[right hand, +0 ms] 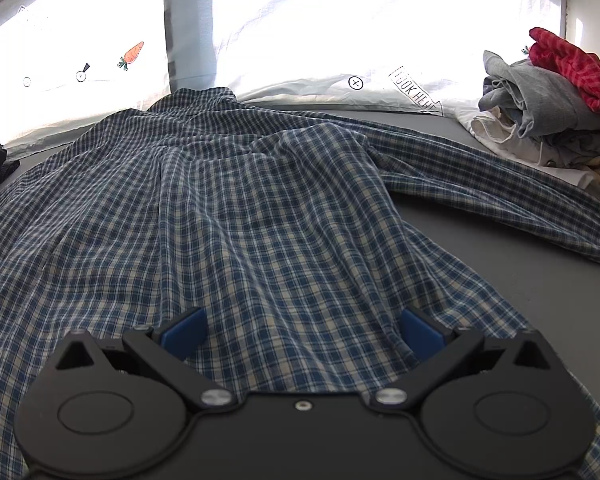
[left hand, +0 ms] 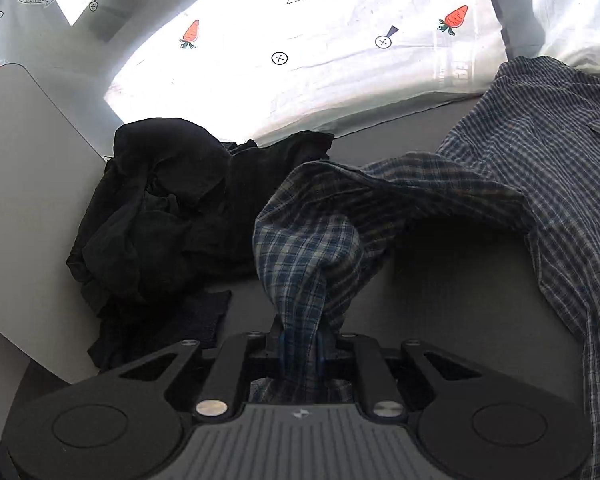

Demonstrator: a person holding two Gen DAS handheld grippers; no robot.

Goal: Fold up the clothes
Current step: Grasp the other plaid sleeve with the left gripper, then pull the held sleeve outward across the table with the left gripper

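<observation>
The plaid shirt (right hand: 228, 208) lies spread and rumpled on the grey table (right hand: 520, 280), not yet folded. The left gripper (left hand: 300, 344) has its fingers pinching a bunched sleeve of it, while the right gripper (right hand: 302, 336) hangs over the shirt, fingers spread. Left of the shirt sits a black heap (left hand: 160, 208); right of it, a pile (right hand: 552, 112) of clothes.

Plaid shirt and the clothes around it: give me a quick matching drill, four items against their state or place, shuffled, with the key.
Items:
1. left tongs
2. right tongs
3. black garment
4. red checked cloth

States:
A. on top of the clothes pile
B. crumpled beside a grey board
C. open over the plaid shirt
D. clamped on a bunched end of the shirt

Pairs: 1-D, 2-C, 3-B, 4-A
</observation>
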